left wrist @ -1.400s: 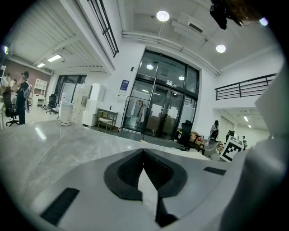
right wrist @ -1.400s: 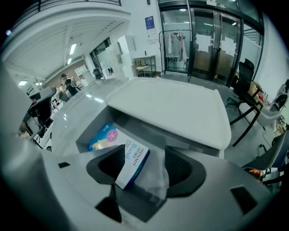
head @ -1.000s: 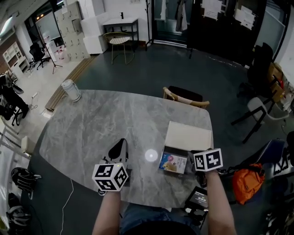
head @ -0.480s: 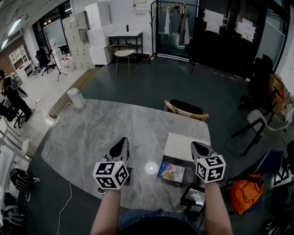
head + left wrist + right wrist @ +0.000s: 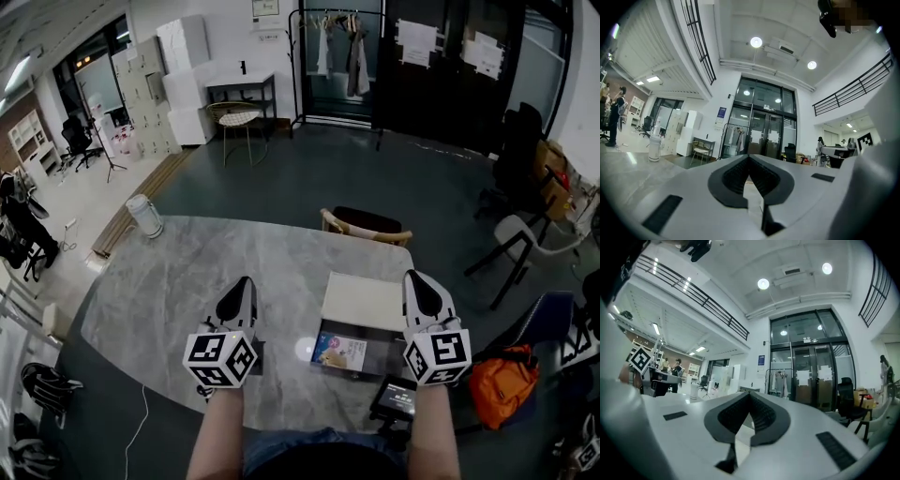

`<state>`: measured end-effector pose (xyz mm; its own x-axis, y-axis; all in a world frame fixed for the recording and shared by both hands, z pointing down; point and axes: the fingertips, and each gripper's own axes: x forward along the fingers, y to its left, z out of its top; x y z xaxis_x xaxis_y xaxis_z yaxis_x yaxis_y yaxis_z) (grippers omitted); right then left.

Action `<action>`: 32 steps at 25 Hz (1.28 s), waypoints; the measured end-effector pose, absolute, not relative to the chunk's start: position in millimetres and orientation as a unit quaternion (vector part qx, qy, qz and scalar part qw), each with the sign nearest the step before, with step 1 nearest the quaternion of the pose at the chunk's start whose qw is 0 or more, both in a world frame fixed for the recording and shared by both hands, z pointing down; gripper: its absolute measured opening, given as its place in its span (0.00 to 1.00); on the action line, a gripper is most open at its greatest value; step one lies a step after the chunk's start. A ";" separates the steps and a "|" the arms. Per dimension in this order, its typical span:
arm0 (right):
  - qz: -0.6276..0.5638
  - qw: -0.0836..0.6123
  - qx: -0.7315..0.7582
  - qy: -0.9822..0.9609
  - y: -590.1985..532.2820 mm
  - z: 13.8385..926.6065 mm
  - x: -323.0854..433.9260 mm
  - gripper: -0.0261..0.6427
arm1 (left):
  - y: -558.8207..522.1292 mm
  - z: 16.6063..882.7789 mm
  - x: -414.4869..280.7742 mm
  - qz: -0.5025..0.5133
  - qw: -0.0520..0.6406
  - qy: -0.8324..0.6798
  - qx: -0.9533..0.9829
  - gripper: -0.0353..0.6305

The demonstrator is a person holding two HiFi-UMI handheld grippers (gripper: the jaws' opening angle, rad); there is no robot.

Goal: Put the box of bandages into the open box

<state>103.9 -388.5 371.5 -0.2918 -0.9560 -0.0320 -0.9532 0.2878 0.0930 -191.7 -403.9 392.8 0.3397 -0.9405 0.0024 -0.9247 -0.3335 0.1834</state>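
Observation:
The box of bandages [image 5: 338,352], blue with a pale picture, lies flat inside the open box [image 5: 377,357], whose cream lid [image 5: 364,301] is folded back behind it. My left gripper [image 5: 242,284] hovers over the grey marble table [image 5: 169,281], left of the open box, shut and empty. My right gripper [image 5: 413,278] hangs just right of the open box, also shut with nothing in it. In the left gripper view the left gripper [image 5: 750,157] points out at the room, pads meeting. The right gripper [image 5: 750,394] shows the same in the right gripper view.
A wooden chair [image 5: 366,223] stands at the table's far edge. A black device [image 5: 397,397] sits at the near edge by my right arm. An orange bag [image 5: 495,380] lies on the floor at the right, a white cylinder [image 5: 143,215] at the far left.
My right gripper has come away from the bandage box, which stays in the open box, and has risen and shut. The left gripper has lifted forward. The head view has tilted up.

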 end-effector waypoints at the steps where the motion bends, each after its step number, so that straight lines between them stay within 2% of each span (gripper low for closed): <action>1: -0.052 0.017 0.602 -0.797 -384.7 368.3 110.0 0.08 | -404.1 391.3 -188.7 -0.054 0.074 -0.569 0.817 0.07; 15: -0.073 0.051 0.681 -0.727 -306.8 354.3 206.7 0.08 | -406.9 378.3 -133.4 -0.075 0.061 -0.518 0.850 0.07; 21: -0.072 0.057 0.680 -0.728 -304.6 354.9 209.3 0.08 | -405.6 371.9 -108.8 -0.063 0.043 -0.497 0.864 0.07; 32: -0.064 0.069 0.660 -0.745 -307.1 357.0 196.0 0.08 | -405.6 366.4 -105.1 -0.055 0.034 -0.488 0.870 0.07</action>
<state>196.0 -307.1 357.0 -0.1180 -0.9928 0.0185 -0.9753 0.1194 0.1860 -105.1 -405.6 366.4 0.5173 -0.8534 -0.0637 -0.8460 -0.5212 0.1126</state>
